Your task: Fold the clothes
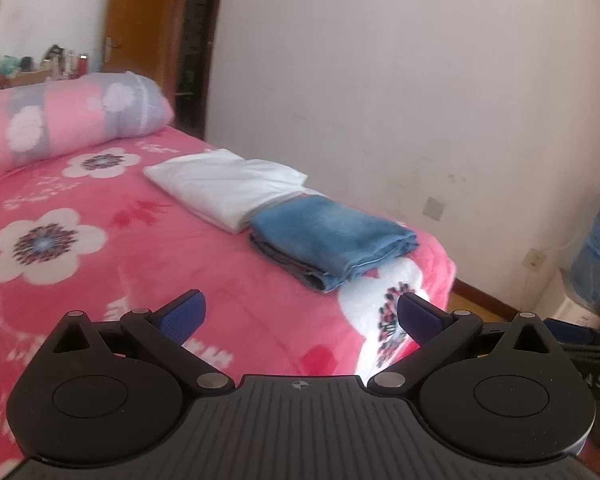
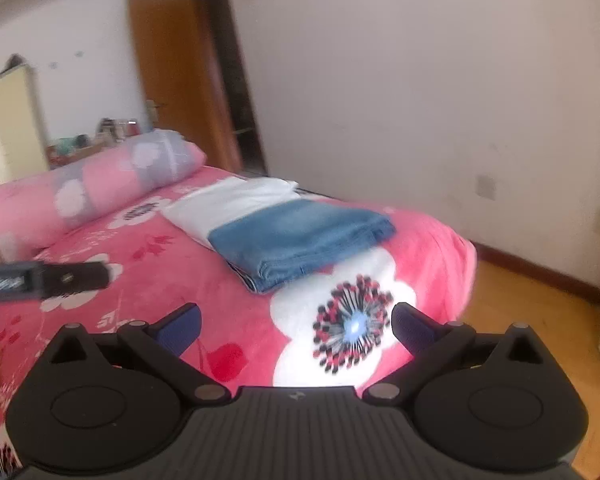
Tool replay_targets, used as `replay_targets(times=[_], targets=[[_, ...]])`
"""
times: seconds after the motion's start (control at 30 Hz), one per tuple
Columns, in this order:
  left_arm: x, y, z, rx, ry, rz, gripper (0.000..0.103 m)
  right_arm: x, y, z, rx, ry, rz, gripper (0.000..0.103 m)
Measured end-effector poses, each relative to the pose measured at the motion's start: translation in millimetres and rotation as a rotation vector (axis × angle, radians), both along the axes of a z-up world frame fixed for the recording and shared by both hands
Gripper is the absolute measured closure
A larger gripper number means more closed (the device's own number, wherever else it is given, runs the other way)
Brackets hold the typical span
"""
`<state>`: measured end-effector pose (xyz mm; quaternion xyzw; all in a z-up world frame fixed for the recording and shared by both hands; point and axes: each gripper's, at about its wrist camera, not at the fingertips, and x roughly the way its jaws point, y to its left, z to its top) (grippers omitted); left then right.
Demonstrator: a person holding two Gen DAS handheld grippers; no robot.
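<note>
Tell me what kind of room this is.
Most likely a home bedroom: a bed with a pink floral blanket, a long bolster pillow at its head, and a wooden door behind.

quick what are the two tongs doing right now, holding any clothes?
Left tongs: open, holding nothing.
Right tongs: open wide, holding nothing.

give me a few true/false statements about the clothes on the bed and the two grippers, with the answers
1. The blue jeans lie folded on the pink bedspread. True.
2. The white garment sits on top of the jeans. False: it lies beside them, nearer the pillow.
3. The right gripper holds the jeans. False: it is open and empty.
4. The left gripper is open with nothing between its fingers. True.
</note>
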<state>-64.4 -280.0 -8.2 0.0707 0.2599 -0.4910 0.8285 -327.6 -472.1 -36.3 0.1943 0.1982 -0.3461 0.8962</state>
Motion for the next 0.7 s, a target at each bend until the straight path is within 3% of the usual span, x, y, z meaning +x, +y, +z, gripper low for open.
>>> replay_targets(times=[0.17, 0.33, 0.47, 0.7], targets=[[-9.1, 12.1, -7.3, 0.085, -0.078, 0.111, 0.0, -1.8, 24.0, -1.4, 0.022, -0.032, -0.035, 0.0], [-10.6, 26.0, -10.7, 0.093, -0.065, 0.146, 0.0, -4.0, 43.9, -6.9, 0.005, 0.02, -0.082, 0.0], [-21.1, 31.1, -11.8, 0.096, -0.102, 0.139, 0.0, -6.7, 54.6, -5.3, -0.019, 0.067, -0.118, 0.0], [-32.5, 31.7, -12.5, 0.078, -0.062, 0.101, 0.0, -12.4, 64.4, 0.7, -0.077, 0.132, -0.172, 0.0]])
